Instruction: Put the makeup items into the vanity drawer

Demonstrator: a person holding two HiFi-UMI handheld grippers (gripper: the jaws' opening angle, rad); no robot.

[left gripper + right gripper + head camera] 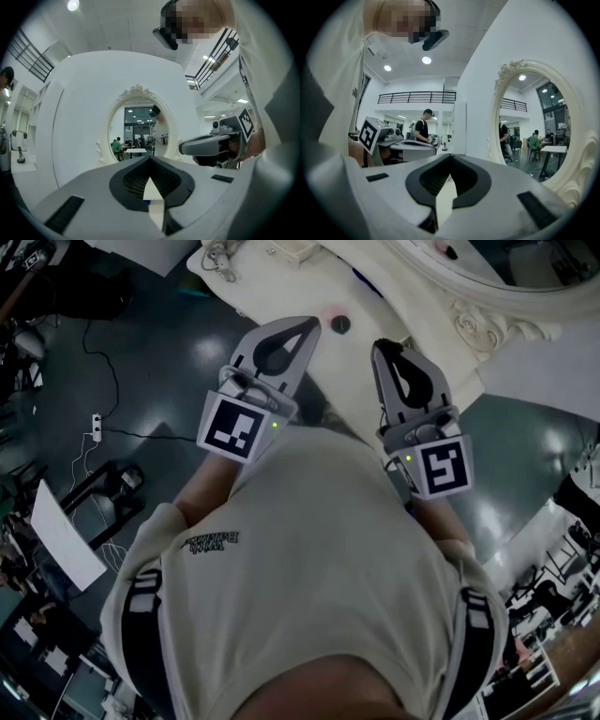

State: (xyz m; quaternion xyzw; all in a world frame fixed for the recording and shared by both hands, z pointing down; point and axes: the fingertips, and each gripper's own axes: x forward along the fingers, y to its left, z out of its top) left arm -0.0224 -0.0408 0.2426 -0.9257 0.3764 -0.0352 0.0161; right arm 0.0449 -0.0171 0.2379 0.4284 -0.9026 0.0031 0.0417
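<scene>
A small round black makeup item (341,323) lies on a pink patch near the front edge of the white vanity (272,298). No drawer can be seen in any view. My left gripper (314,325) is held level just short of the vanity's edge, left of the black item, shut and with nothing in it. My right gripper (379,347) is beside it, to the right of the item, also shut and holding nothing. In the left gripper view the shut jaws (150,160) face the oval mirror (138,126). In the right gripper view the jaws (451,157) are shut too.
The carved cream mirror frame (487,310) rises behind the vanity top. A tangle of cords (221,259) lies at its back left. On the dark floor to the left are a power strip (95,427), a cable and a white board (64,535). People sit at tables in the room.
</scene>
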